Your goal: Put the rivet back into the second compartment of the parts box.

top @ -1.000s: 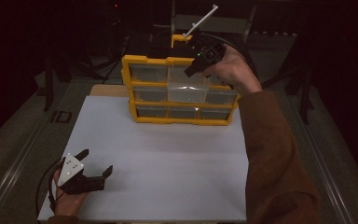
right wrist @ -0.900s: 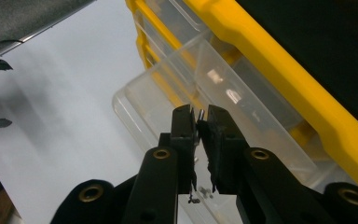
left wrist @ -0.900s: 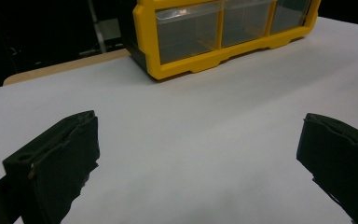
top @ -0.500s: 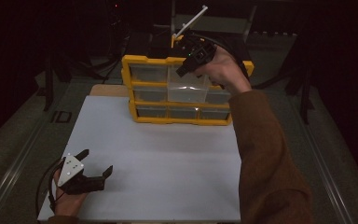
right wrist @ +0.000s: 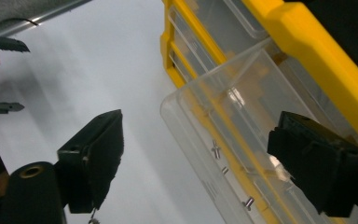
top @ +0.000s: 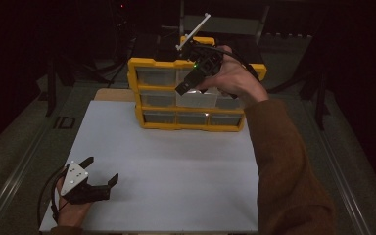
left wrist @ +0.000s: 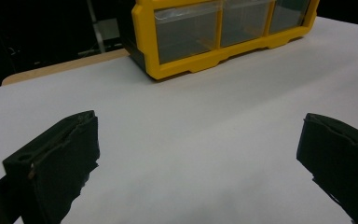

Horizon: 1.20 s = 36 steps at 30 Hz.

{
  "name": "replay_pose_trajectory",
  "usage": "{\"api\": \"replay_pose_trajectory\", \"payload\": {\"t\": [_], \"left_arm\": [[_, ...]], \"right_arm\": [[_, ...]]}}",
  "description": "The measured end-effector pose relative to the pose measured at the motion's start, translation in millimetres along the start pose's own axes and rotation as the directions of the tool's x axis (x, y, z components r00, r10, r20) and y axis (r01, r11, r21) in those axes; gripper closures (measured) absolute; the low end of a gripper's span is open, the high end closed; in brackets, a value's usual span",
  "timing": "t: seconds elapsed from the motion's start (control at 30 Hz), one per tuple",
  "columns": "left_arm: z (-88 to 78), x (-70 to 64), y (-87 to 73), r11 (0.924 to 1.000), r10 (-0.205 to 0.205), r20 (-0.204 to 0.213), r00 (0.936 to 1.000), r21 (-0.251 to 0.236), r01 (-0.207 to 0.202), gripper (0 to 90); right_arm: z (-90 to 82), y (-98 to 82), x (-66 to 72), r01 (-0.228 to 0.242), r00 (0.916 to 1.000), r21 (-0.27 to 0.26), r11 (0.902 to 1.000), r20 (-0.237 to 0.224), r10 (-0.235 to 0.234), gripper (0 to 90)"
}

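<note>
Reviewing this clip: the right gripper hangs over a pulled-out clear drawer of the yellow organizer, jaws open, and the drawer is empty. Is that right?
Not quite: the clear drawer is not empty. The right gripper view shows a few small screws lying in it. The rest holds: the right gripper has just opened its jaws above the drawer of the yellow organizer, with nothing between them.

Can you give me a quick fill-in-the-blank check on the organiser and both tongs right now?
1. The frame of the drawer organiser is coloured ____.
2. The pulled-out clear drawer holds a few small ____.
3. The right tongs above that drawer have jaws that are ____.
4. The left tongs rest on the ____ board.

Missing words: yellow; screws; open; white
</note>
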State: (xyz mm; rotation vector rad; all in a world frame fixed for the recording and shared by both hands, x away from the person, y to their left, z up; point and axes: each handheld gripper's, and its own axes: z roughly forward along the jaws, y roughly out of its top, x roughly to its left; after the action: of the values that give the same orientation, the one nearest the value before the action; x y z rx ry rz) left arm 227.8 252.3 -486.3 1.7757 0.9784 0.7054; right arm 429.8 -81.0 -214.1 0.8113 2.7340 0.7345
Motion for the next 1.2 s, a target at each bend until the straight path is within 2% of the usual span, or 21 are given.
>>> {"api": "replay_pose_trajectory", "payload": {"t": [0.43, 1.2], "left_arm": [[-0.8, 0.4, 0.0, 1.0, 0.004, -0.001, 1.0, -0.003, -0.004, 0.0], [-3.0, 0.4, 0.3, 0.9999, 0.0, -0.007, 1.0, -0.015, 0.0, 0.0]], "right_arm": [[-2.7, -10.8, 3.5, 0.018, 0.9998, 0.012, 0.9998, -0.005, -0.018, 14.8], [-8.9, -24.2, 22.7, 0.088, 0.9957, 0.011, 0.9961, -0.03, -0.087, 21.4]]}}
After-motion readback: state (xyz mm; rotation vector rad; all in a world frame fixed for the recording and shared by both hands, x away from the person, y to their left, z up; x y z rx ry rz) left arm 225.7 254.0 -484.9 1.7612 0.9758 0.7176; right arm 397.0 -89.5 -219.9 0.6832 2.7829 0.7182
